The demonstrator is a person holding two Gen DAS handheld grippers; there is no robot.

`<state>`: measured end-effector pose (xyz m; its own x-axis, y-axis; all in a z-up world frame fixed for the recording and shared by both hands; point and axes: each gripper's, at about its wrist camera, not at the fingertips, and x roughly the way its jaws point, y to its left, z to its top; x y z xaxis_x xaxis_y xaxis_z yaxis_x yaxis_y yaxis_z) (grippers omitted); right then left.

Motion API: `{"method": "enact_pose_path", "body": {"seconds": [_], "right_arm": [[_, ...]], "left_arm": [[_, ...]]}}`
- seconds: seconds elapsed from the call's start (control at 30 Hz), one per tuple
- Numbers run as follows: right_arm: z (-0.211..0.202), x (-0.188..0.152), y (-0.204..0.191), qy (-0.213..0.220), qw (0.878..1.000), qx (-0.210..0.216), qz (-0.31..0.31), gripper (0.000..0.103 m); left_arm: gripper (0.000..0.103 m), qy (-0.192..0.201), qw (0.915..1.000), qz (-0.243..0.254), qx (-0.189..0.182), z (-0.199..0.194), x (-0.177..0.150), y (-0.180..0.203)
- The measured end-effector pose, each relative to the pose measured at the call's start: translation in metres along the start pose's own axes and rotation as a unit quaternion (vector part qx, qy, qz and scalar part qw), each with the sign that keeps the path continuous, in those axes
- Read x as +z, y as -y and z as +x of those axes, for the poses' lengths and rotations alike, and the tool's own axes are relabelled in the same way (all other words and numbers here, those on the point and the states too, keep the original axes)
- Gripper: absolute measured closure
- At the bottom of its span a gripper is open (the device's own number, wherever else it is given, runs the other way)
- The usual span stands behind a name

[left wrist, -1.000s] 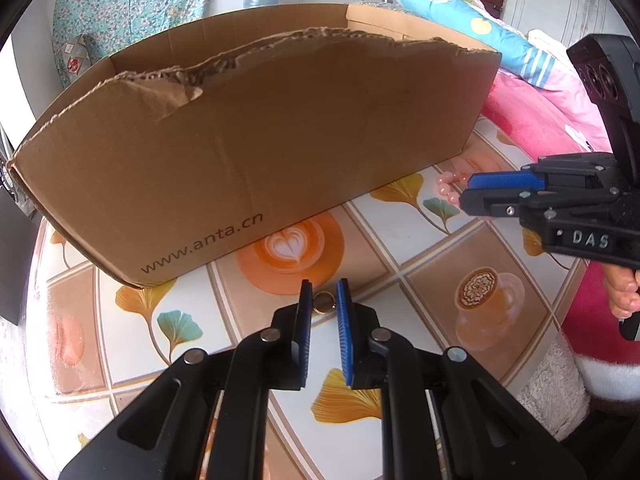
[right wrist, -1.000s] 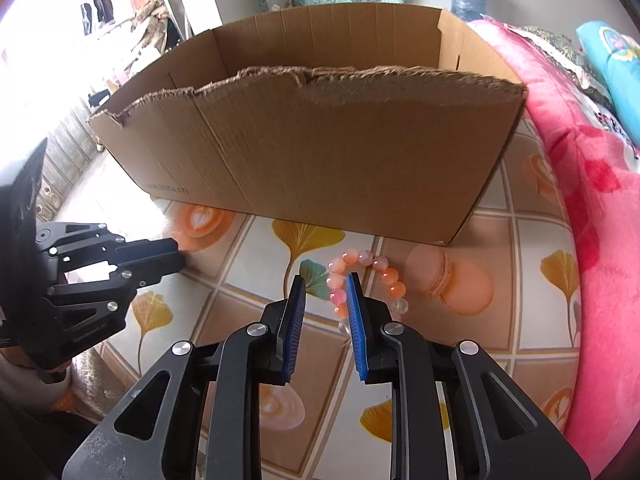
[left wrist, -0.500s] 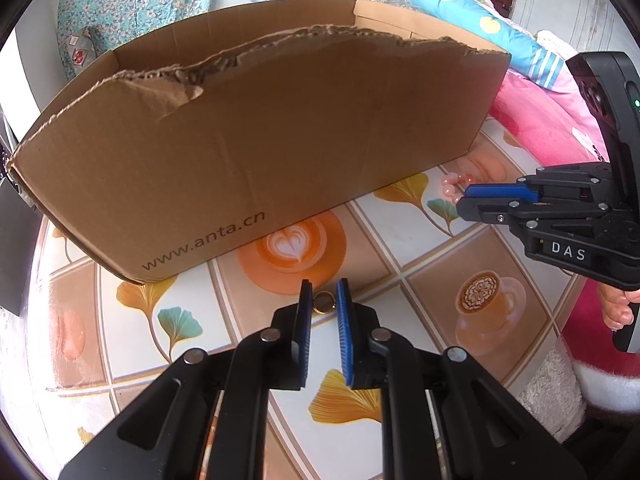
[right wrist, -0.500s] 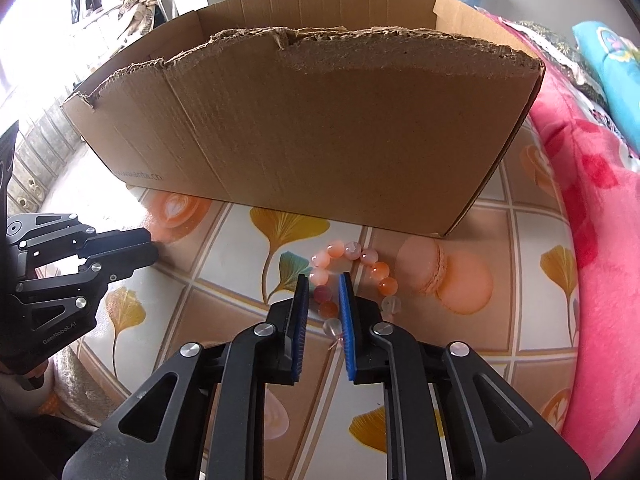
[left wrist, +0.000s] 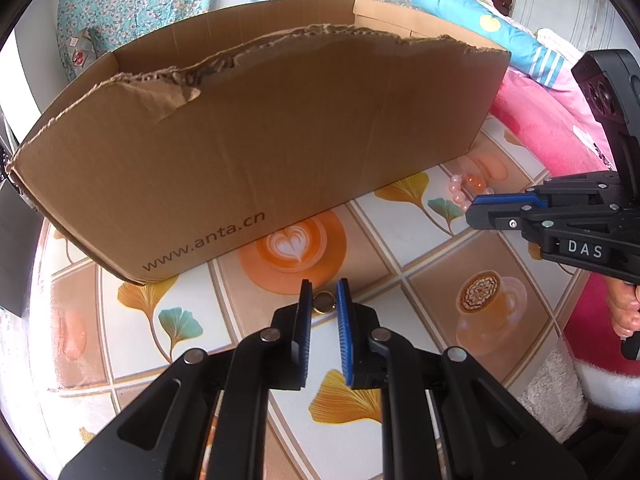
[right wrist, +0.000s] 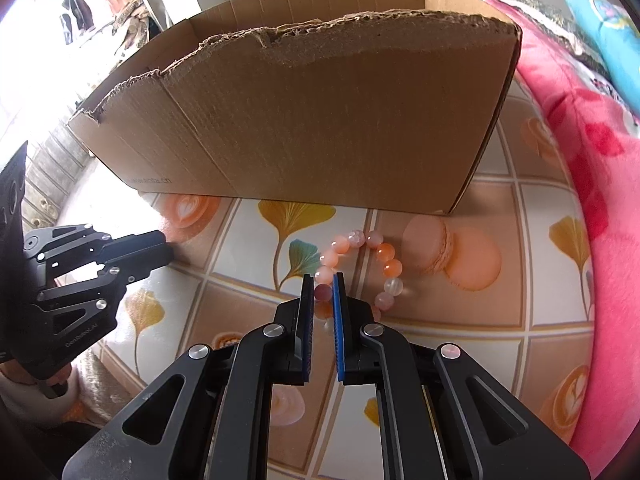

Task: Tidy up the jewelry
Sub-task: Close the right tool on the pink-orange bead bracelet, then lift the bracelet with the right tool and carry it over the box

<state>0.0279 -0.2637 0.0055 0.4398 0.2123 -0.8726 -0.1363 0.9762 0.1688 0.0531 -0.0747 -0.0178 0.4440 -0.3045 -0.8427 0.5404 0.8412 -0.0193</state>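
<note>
A small gold ring (left wrist: 323, 303) lies on the patterned tablecloth in front of the cardboard box (left wrist: 280, 140). My left gripper (left wrist: 324, 289) is down on it, pads pressing the ring from both sides. A bracelet of pink and orange beads (right wrist: 382, 256) lies near the box's right corner (right wrist: 460, 184). My right gripper (right wrist: 323, 280) is shut on one of its darker beads, its tips low on the cloth. From the left wrist view the right gripper (left wrist: 474, 209) shows side-on, covering part of the bracelet (left wrist: 459, 192). The left gripper (right wrist: 166, 246) appears at the left of the right wrist view.
The box is open-topped with a torn front rim and stands close behind both grippers. A pink blanket (right wrist: 592, 168) and a blue pillow (left wrist: 480, 20) lie along the right side. The table's near edge (left wrist: 560, 364) runs by a hand on the right.
The right gripper's jaws narrowed from a wider gap onto a bracelet bead and shifted slightly. The left gripper and the ring between its pads look unchanged.
</note>
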Motion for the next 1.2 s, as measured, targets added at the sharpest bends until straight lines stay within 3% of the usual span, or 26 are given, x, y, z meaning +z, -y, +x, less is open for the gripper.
{"method": "enact_pose_path", "body": {"seconds": [0.53, 0.93, 1.2], "right_arm": [[0.001, 0.003, -0.019, -0.004, 1.000, 0.005, -0.006, 0.092], [0.013, -0.002, -0.049, 0.007, 0.997, -0.054, -0.051, 0.096], [0.002, -0.001, -0.014, 0.022, 0.998, 0.025, 0.053, 0.096]], "left_arm": [[0.091, 0.000, 1.0000, 0.001, 0.001, 0.000, 0.001, 0.000], [0.091, 0.000, 1.0000, 0.001, 0.002, 0.000, 0.001, 0.000], [0.091, 0.000, 1.0000, 0.001, 0.003, 0.000, 0.001, 0.001]]}}
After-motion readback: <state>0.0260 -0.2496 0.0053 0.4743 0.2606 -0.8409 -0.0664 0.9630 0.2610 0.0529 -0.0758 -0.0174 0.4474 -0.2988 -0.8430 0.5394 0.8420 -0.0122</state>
